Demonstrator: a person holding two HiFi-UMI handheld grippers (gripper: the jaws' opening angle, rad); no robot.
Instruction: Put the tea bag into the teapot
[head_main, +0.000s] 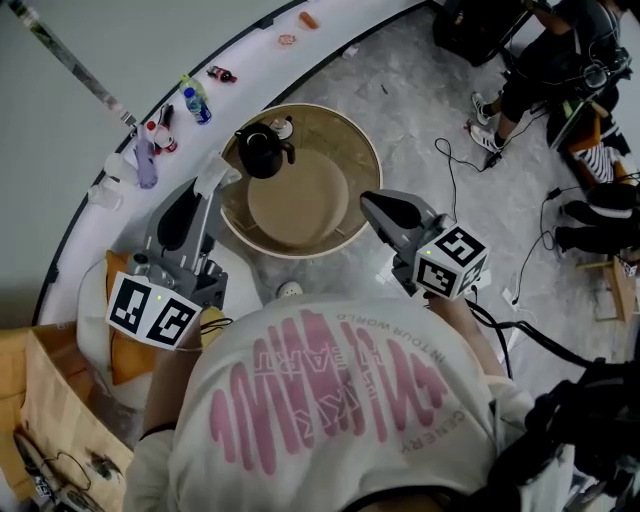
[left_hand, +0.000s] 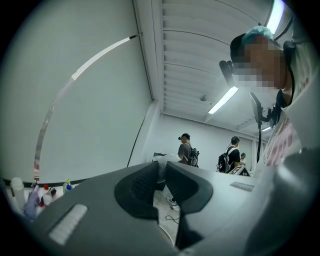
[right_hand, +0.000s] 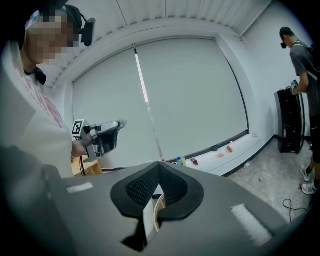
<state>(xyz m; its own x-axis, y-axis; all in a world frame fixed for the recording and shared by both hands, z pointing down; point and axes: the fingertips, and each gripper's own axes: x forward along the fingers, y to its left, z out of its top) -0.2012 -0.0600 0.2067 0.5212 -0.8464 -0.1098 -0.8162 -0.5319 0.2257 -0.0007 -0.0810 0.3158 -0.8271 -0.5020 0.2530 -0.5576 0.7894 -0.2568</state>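
Note:
A black teapot (head_main: 260, 152) stands at the back left of a round table with a raised wooden rim (head_main: 372, 152). Beside it lies a small round pale thing (head_main: 283, 127). My left gripper (head_main: 218, 180) hovers at the table's left edge, just left of and in front of the teapot, shut on a whitish tea bag (head_main: 217, 168). In the left gripper view the tea bag (left_hand: 162, 162) sits pinched between the dark pads (left_hand: 142, 181). My right gripper (head_main: 368, 200) is held over the table's right rim, its jaws (right_hand: 159, 175) shut with nothing in them.
A white ledge (head_main: 250, 70) curves behind the table with small bottles (head_main: 192, 100) and other small items. Cables (head_main: 450, 165) trail over the grey floor at the right. People (head_main: 545, 60) stand at the upper right. An orange cushion (head_main: 122, 350) lies at the left.

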